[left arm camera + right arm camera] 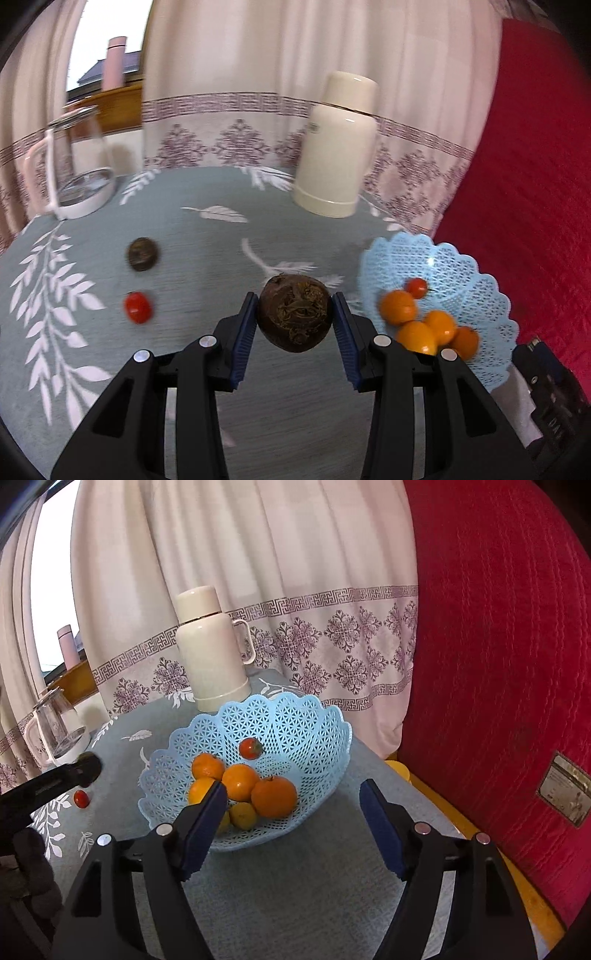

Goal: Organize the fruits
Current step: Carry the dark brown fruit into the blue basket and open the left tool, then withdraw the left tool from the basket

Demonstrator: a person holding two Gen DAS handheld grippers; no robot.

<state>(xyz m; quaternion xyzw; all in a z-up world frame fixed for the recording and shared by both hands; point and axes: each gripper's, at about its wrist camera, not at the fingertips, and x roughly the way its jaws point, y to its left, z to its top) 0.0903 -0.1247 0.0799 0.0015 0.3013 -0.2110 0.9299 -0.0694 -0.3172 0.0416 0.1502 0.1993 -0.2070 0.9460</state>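
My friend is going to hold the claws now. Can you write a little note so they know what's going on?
Left claw: shut on a dark brown fruit, lifted over the table.
Right claw: open, holding nothing, in front of the blue basket.
Done: oranges and one small red fruit are in the basket.
Left: put the held brown fruit in the basket, then the other brown fruit and the red fruit lying on the tablecloth.
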